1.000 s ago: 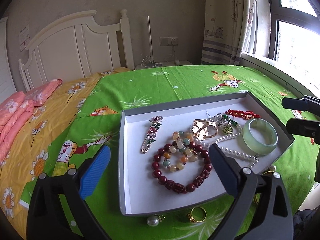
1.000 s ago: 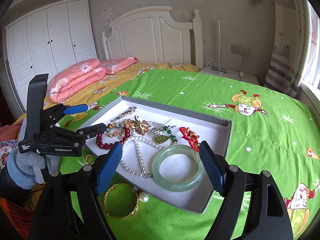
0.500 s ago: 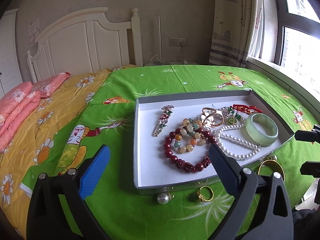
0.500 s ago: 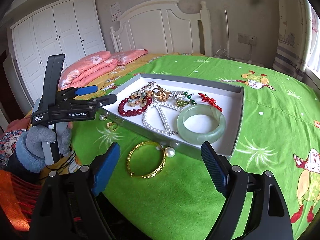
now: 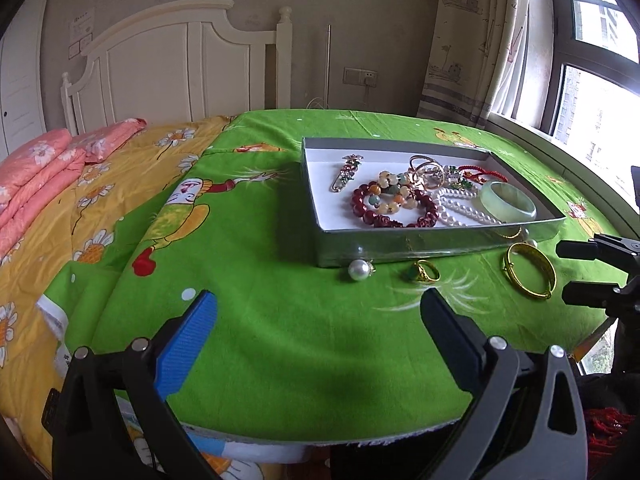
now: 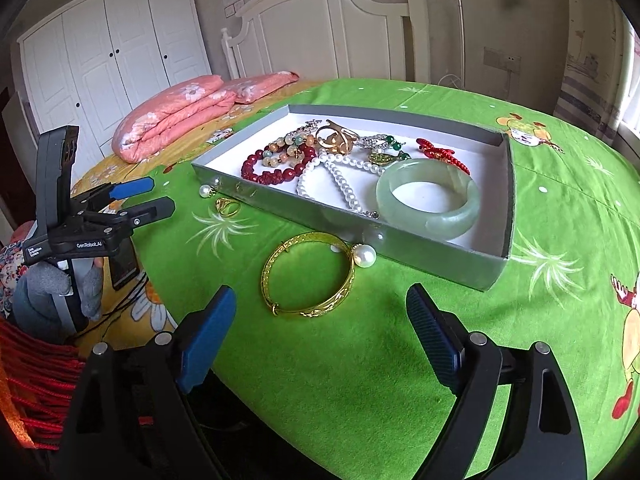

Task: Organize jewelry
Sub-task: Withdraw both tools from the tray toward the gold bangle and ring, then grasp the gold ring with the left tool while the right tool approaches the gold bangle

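A grey box with a white floor point(image 5: 400, 246) point(image 6: 440, 246) lies on the green bedspread. It holds a jade bangle point(image 5: 507, 203) point(image 6: 430, 198), a pearl necklace point(image 6: 340, 178), a red bead bracelet point(image 5: 394, 210) and several other pieces. Outside its near wall lie a gold bangle point(image 5: 530, 276) point(image 6: 309, 276), a gold ring point(image 5: 425, 273) point(image 6: 228, 206) and two pearl earrings point(image 5: 359, 269) point(image 6: 366, 255). My left gripper point(image 5: 320, 336) point(image 6: 144, 196) is open and empty, back from the box. My right gripper point(image 6: 320, 330) point(image 5: 584, 272) is open and empty, just short of the gold bangle.
The bed's near edge runs just below both grippers. A folded pink quilt point(image 6: 176, 118) lies on the yellow sheet to the left. A white headboard point(image 5: 180, 72) and a wardrobe point(image 6: 108, 56) stand behind. A window point(image 5: 596, 80) is at the right.
Both grippers have pulled back from the box toward the bed's near edge. The loose pieces in front of the box have come fully into view. Both grippers stayed open.
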A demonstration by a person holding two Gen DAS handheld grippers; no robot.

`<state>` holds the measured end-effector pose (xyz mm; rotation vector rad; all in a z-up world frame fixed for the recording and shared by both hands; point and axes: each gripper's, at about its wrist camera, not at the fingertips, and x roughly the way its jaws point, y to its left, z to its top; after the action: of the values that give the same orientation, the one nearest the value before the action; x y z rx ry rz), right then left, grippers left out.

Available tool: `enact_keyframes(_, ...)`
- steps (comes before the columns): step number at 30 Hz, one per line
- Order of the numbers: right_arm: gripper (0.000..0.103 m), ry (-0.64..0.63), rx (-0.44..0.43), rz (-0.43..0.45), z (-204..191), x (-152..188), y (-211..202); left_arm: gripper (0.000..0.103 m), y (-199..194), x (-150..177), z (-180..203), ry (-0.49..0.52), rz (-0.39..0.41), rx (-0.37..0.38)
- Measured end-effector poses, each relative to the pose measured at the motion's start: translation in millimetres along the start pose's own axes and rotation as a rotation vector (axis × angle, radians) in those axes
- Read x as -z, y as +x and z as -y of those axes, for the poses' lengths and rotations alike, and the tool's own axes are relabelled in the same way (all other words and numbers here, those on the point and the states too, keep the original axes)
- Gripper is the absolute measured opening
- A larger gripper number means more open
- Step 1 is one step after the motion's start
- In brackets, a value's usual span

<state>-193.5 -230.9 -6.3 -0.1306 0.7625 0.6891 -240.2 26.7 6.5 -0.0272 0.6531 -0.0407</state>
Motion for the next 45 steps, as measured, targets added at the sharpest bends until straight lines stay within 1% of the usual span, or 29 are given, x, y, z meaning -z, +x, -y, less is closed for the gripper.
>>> enact_keyframes(6,0.084,-0.004,0.025,-0.003,-1,-3,4,0.1,9,-2,9,0.002,-0.006,0.012)
enact_keyframes(11,0.084,-0.002,0.025,-0.005,-1,-2,6,0.1,13,-2,20,0.003,-0.015,0.015)
enact_keyframes(13,0.084,0.003,0.025,-0.004,-1,-2,6,0.1,13,1,26,0.01,-0.016,0.01)
enact_keyframes(16,0.084,0.012,0.024,-0.001,0,-1,5,0.1,12,5,35,0.021,-0.017,0.034)
enact_keyframes(19,0.084,0.01,0.025,-0.011,-1,1,7,0.1,15,11,44,0.041,-0.028,0.042)
enact_keyframes(21,0.084,-0.01,0.031,-0.015,-6,1,9,0.1,16,14,48,0.063,-0.023,0.02)
enact_keyframes(26,0.084,-0.09,0.047,-0.037,-24,0,15,0.101,19,13,52,0.069,-0.03,0.017)
enact_keyframes(28,0.081,-0.113,0.051,-0.043,-29,-1,18,0.101,18,13,52,0.072,-0.029,0.013)
enact_keyframes(30,0.081,-0.125,0.058,-0.05,-32,-3,21,0.101,18,13,52,0.071,-0.029,0.013)
enact_keyframes(35,0.078,-0.136,0.069,-0.056,-35,-9,28,0.101,18,14,51,0.071,-0.029,0.013)
enact_keyframes(36,0.075,-0.137,0.071,-0.055,-35,-10,29,0.101,18,14,51,0.071,-0.029,0.013)
enact_keyframes(38,0.066,-0.14,0.07,-0.05,-36,-10,28,0.101,18,14,51,0.071,-0.028,0.013)
enact_keyframes(39,0.056,-0.141,0.073,-0.043,-36,-10,26,0.101,18,14,51,0.071,-0.028,0.013)
enact_keyframes(43,0.056,-0.147,0.076,-0.036,-37,-7,24,0.101,18,14,51,0.07,-0.029,0.014)
enact_keyframes(45,0.056,-0.146,0.08,-0.033,-36,-5,21,0.1,17,13,50,0.064,-0.027,0.026)
